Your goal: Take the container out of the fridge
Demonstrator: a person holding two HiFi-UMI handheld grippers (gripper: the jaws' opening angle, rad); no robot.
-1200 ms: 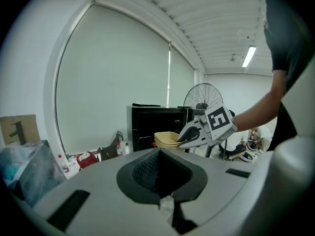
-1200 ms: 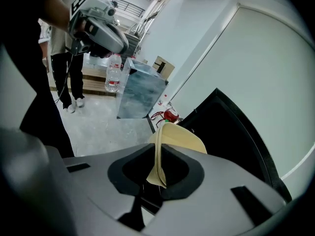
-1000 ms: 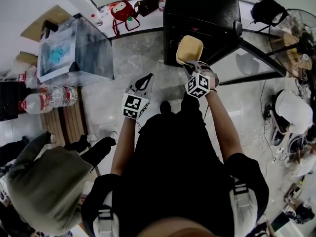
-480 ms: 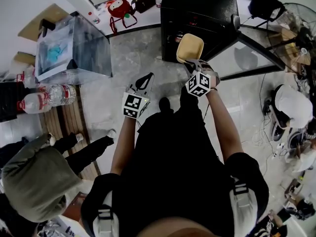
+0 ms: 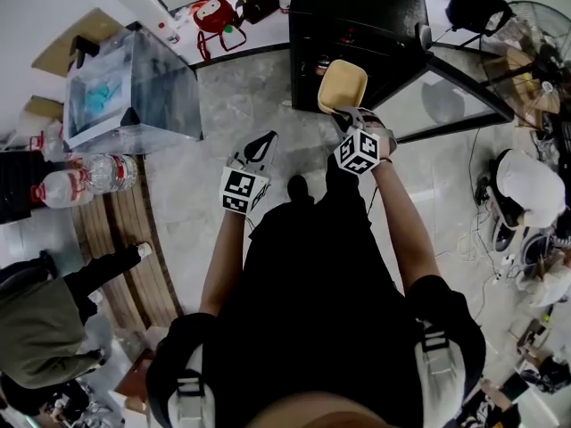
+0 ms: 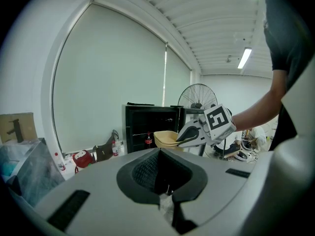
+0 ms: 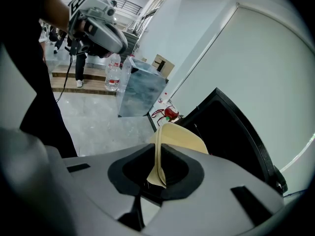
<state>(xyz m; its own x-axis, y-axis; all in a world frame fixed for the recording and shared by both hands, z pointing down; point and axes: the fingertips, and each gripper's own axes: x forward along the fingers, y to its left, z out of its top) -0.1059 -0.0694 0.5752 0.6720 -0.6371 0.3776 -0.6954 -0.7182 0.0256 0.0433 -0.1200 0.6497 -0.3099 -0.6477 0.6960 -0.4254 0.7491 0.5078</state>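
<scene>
Right gripper [image 5: 346,114] is pinching the container [image 5: 343,87] by one thin edge of its rim. It is holding the container in the air just in front of the open fridge [image 5: 357,16]. Left gripper [image 5: 260,145] is hanging lower and to the left, jaws together on nothing.

Risk: the jaws are bearing on a single wall only, so a quick swing is likely to make the container pivot or slip out. A sideways move may also be clipping the open glass door [image 5: 446,96].

The container is showing as a pale yellow, shallow, rounded-rectangular tub. It is smooth and thin-walled, probably light plastic that flexes a little. The fridge is presenting a black, boxy, matt casing. The floor [image 5: 232,105] is reading as grey, mottled, glossy stone.
</scene>
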